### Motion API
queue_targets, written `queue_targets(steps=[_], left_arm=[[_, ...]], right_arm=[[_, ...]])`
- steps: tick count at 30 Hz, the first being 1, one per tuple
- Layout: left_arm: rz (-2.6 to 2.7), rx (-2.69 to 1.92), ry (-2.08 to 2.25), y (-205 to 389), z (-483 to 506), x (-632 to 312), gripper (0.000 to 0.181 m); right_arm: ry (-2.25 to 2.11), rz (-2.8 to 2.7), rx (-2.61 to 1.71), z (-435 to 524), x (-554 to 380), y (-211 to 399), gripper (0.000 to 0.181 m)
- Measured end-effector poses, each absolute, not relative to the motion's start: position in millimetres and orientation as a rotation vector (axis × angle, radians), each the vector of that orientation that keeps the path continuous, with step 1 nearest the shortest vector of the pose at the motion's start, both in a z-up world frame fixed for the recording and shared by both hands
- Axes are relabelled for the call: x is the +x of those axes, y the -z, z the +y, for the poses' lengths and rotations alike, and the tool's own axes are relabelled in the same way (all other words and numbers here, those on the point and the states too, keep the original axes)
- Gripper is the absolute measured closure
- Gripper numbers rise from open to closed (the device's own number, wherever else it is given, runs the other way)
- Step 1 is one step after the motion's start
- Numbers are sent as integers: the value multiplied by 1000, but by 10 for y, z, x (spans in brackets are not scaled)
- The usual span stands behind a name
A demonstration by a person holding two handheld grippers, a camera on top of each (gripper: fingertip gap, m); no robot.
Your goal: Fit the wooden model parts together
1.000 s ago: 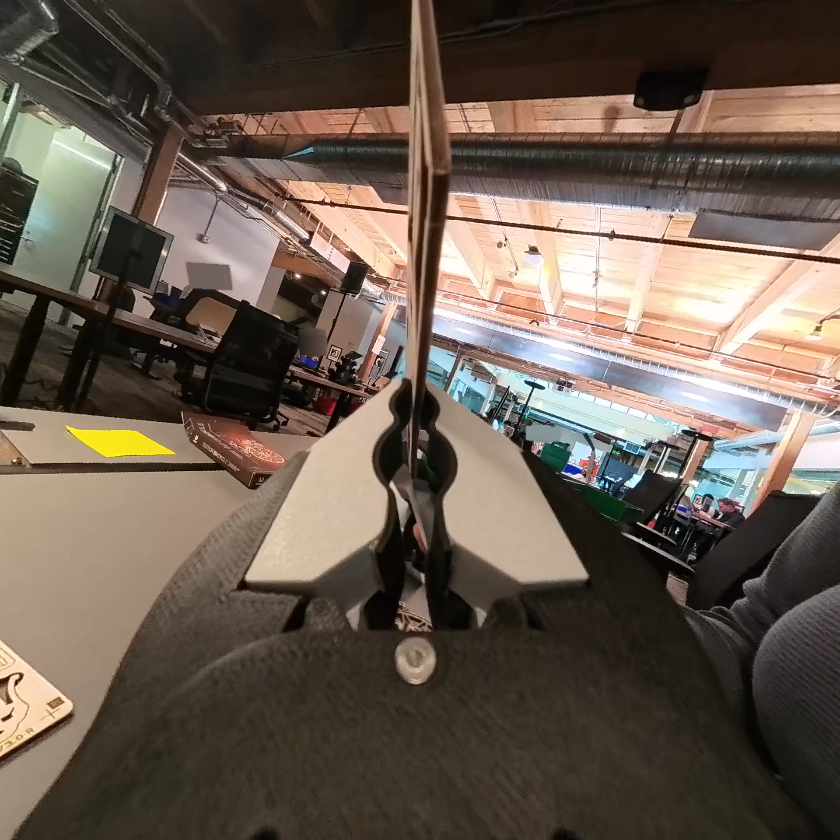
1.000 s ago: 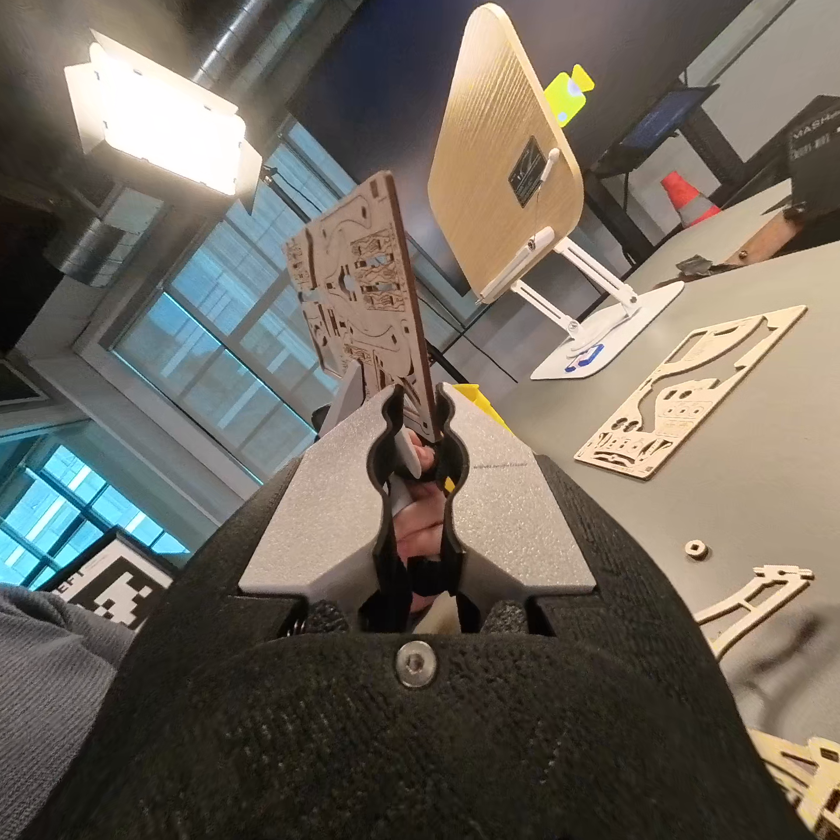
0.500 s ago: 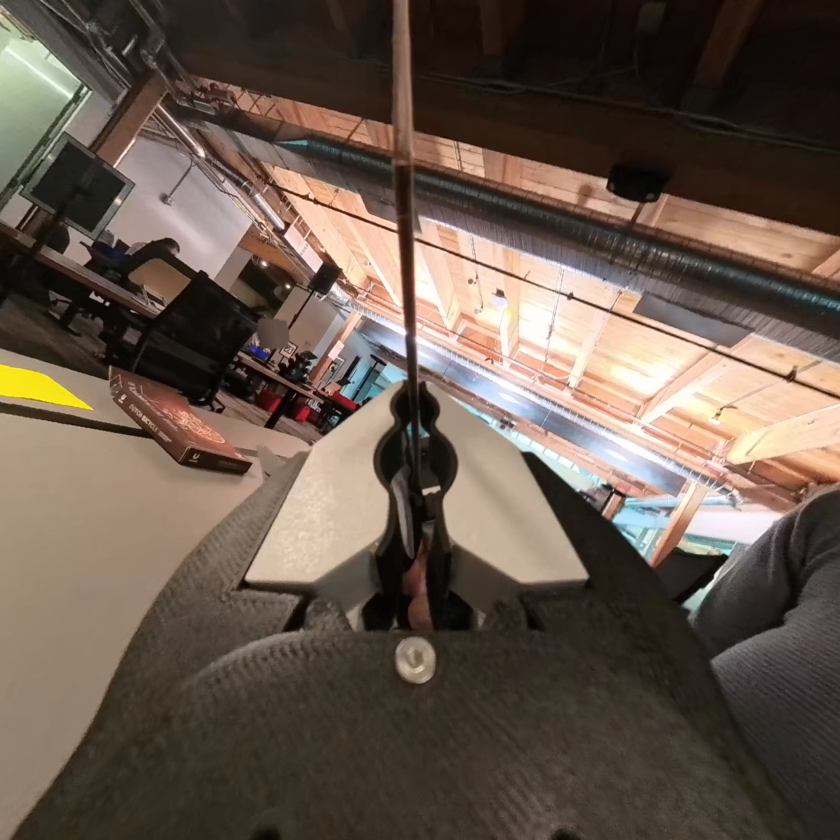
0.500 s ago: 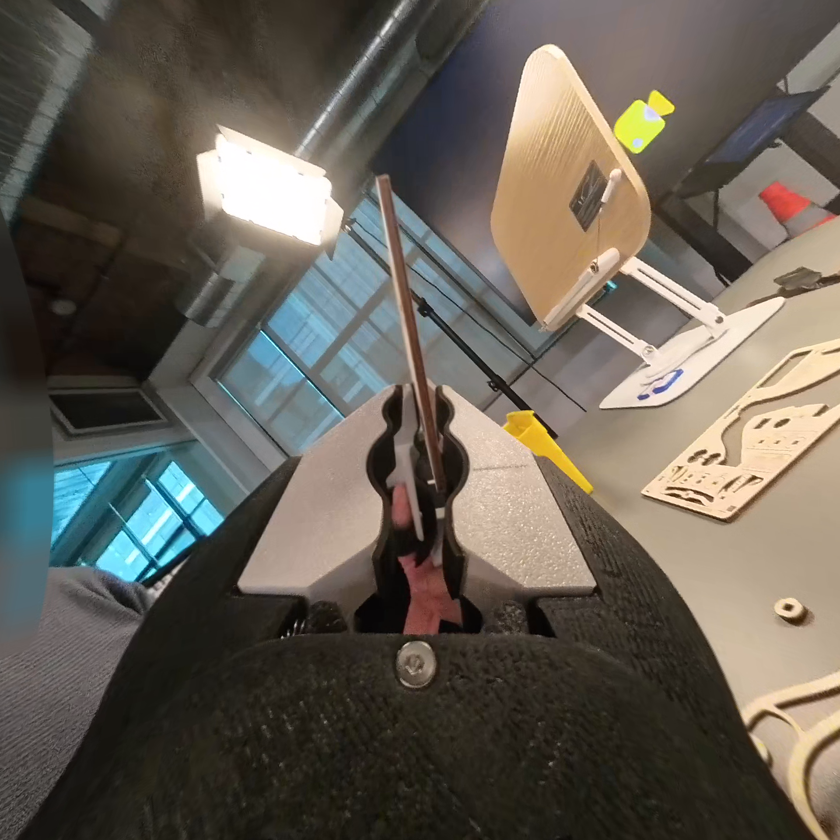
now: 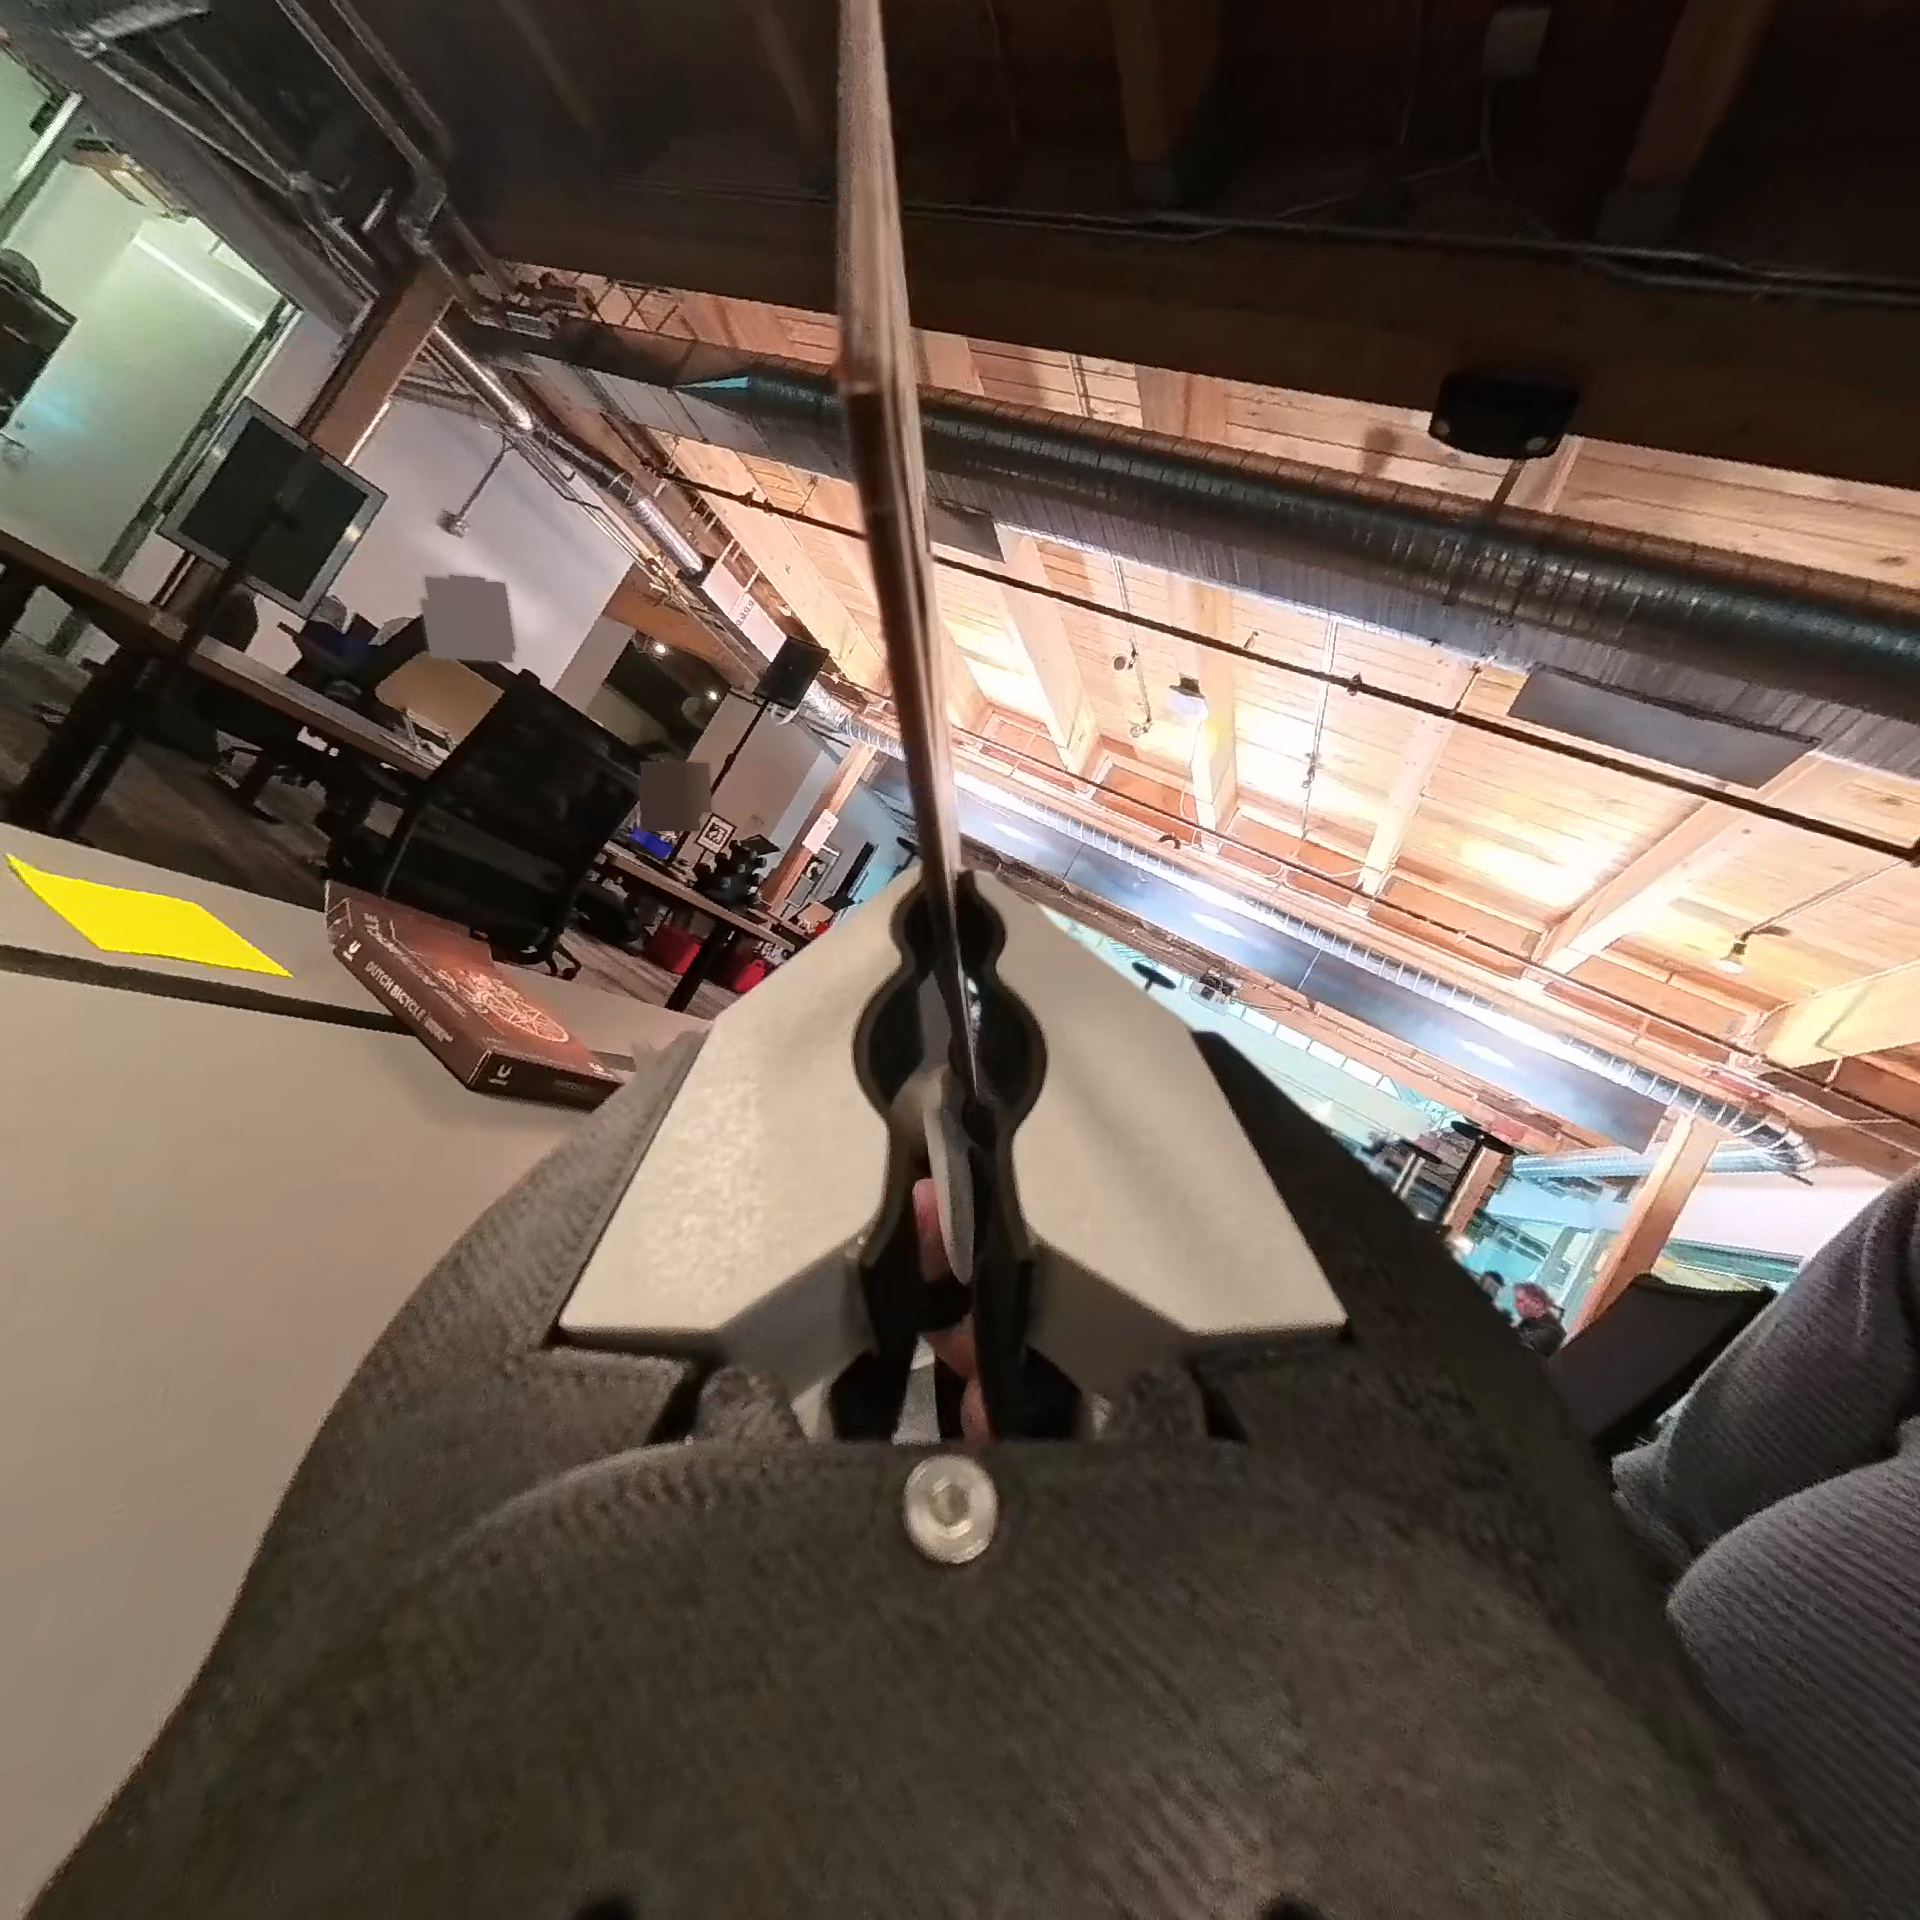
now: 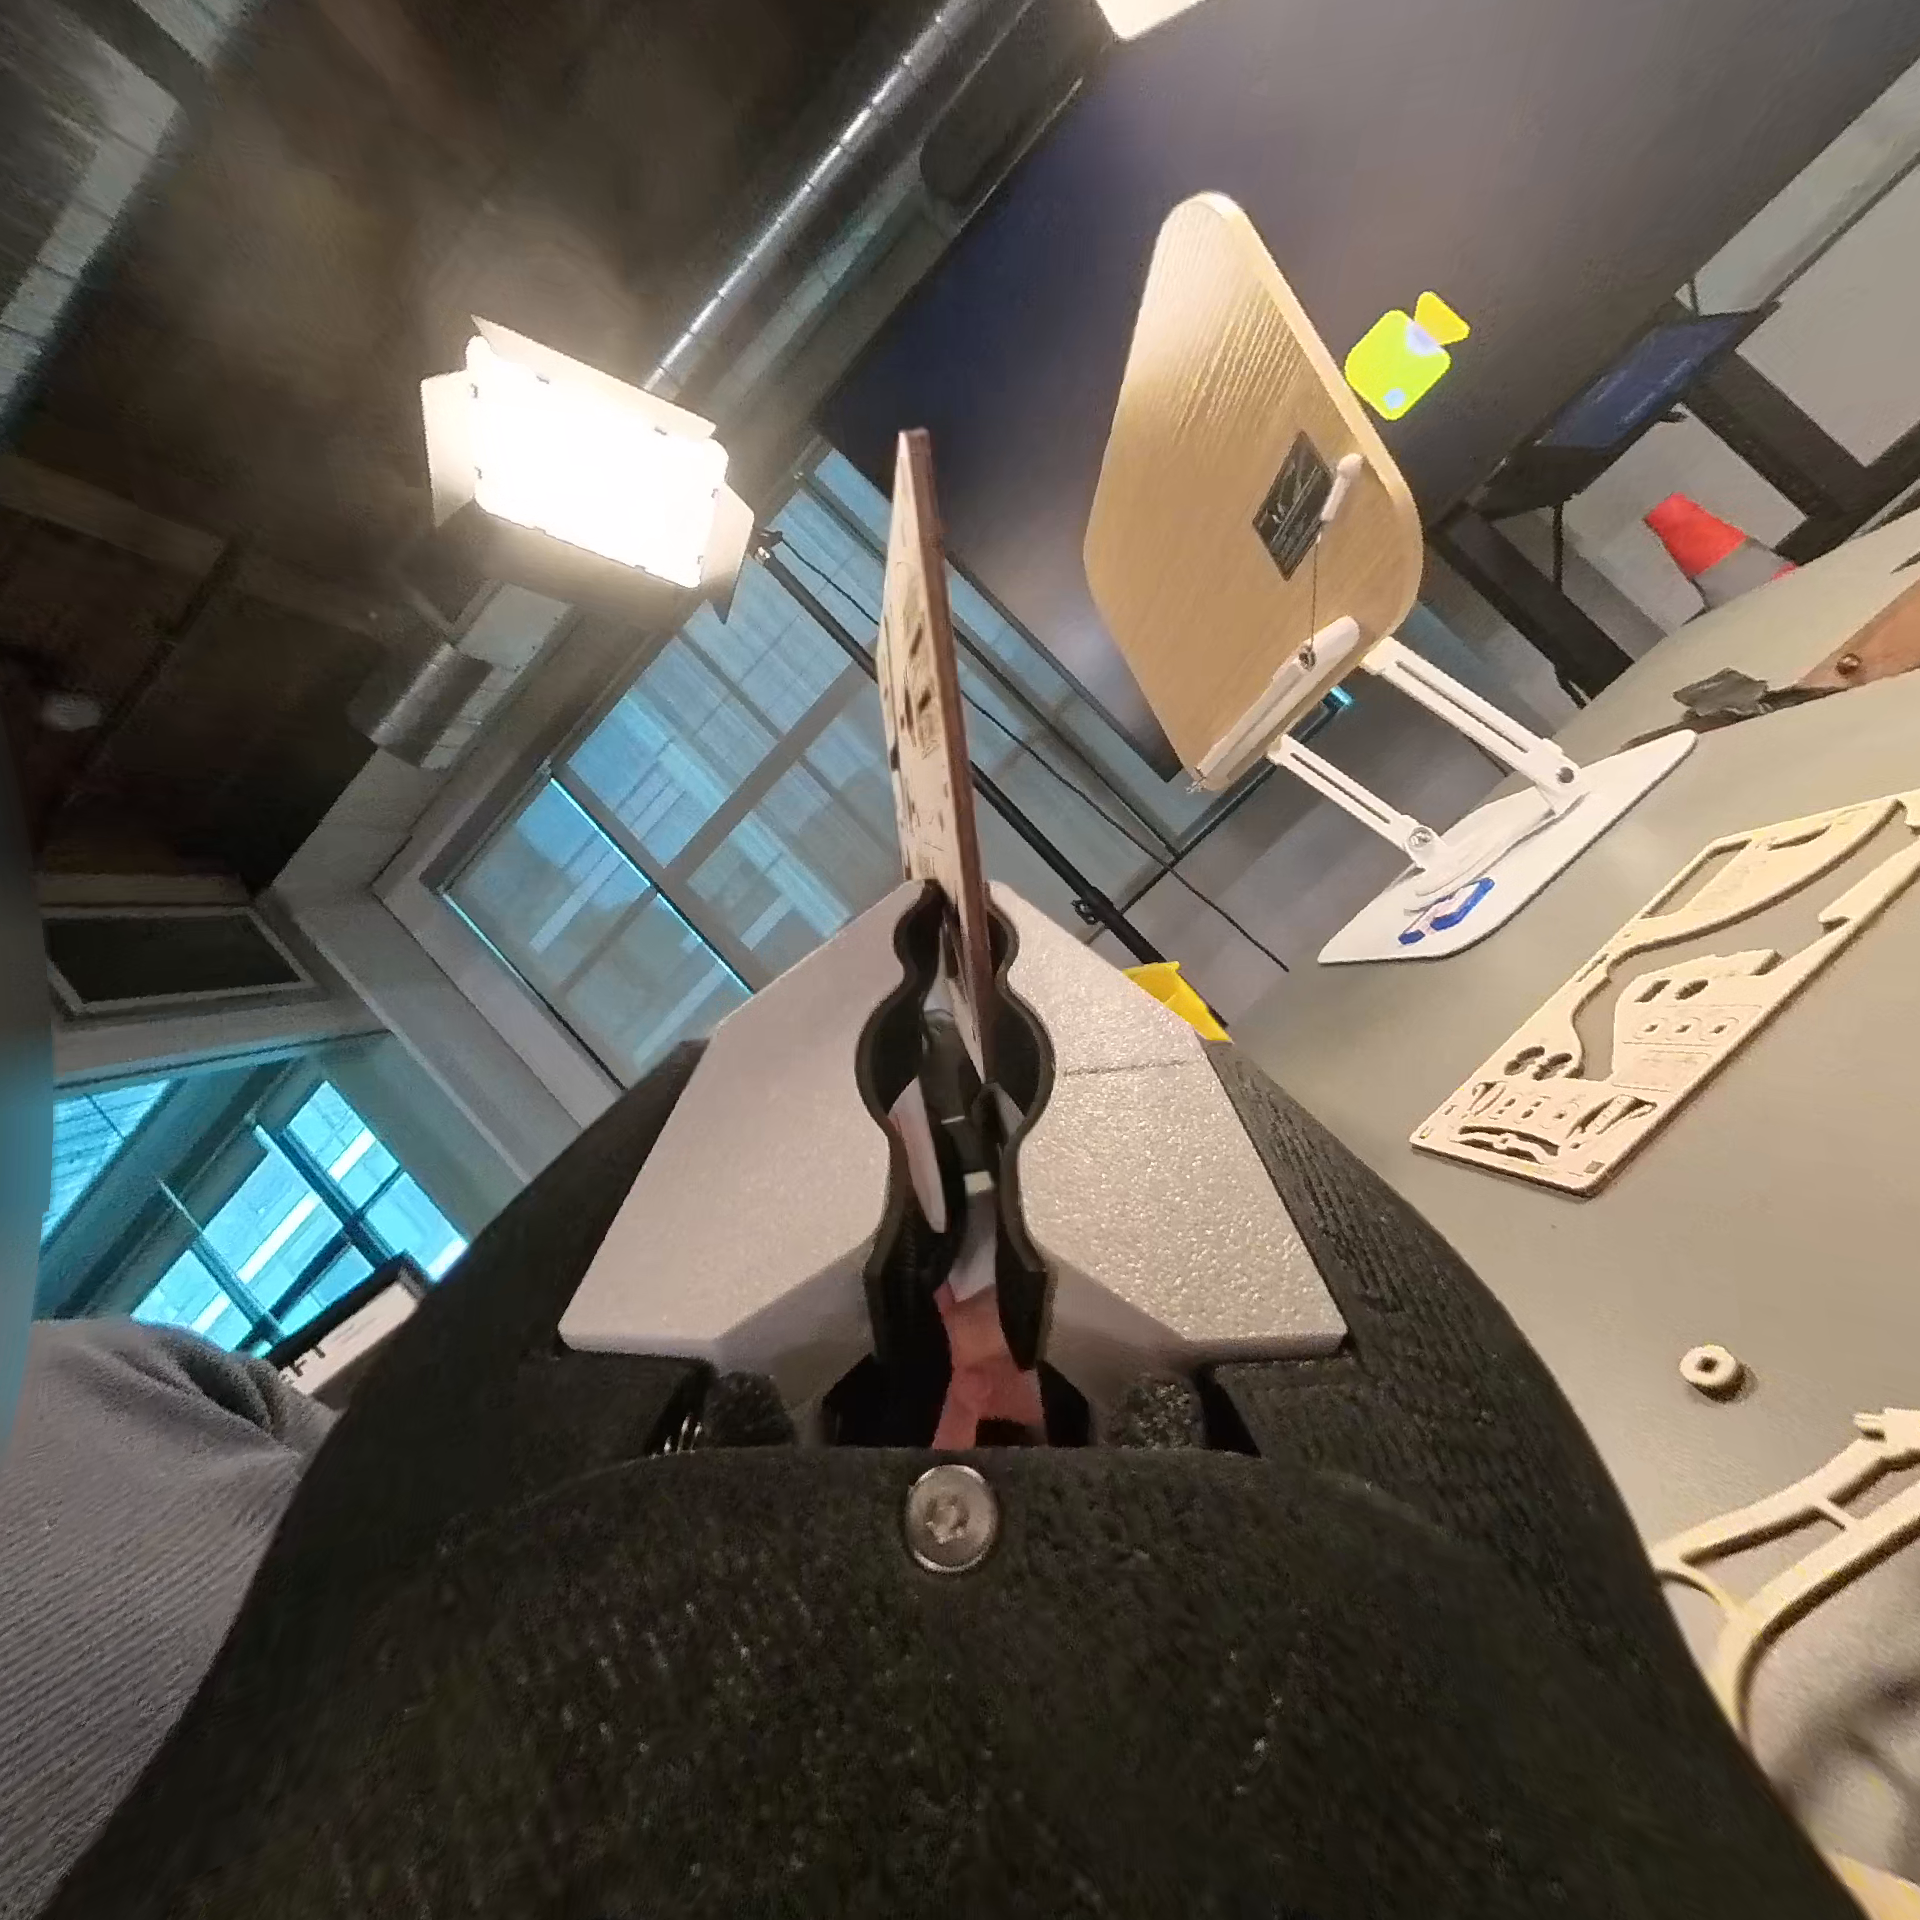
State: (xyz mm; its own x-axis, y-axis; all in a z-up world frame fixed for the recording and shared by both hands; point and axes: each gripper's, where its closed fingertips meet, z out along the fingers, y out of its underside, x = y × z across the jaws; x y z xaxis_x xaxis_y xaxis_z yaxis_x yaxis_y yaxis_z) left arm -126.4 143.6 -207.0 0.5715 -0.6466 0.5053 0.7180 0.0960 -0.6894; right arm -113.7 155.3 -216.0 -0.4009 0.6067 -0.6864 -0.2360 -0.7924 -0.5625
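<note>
1. Above you, wooden ceiling beams [image 5: 1299, 665] carry a dark round duct [image 5: 1351, 520].
2. To your left, an office chair [image 5: 499, 821] and a monitor [image 5: 272, 511] stand beyond the grey tabletop [image 5: 208, 1122].
3. To your right, a bright light panel [image 6: 582, 488] hangs beside tall windows [image 6: 665, 831].

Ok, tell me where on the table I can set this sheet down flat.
Bare grey table lies on the left tool's side, below the brown box and yellow paper. The right side is crowded: a cut-out sheet, a small ring and loose frame pieces.
</note>
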Motion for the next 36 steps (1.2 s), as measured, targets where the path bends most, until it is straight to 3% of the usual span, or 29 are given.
queue_targets(steps=[10, 18, 27, 36], left_arm=[[19, -1201, 722, 2106, 1452, -1232, 178], [-96, -1087, 922, 2092, 1428, -1398, 180], [-111, -1065, 955, 2067, 1394, -1492, 180], [-33, -1156, 807, 2085, 1405, -1405, 180]], right_arm=[[-2033, -599, -1442, 1600, -1180, 2261, 174], [-2085, -636, -1465, 1551, -1209, 2323, 163], [-1958, -713, -1472, 1620, -1179, 2339, 175], [-1754, -719, -1567, 1695, -1216, 2436, 172]])
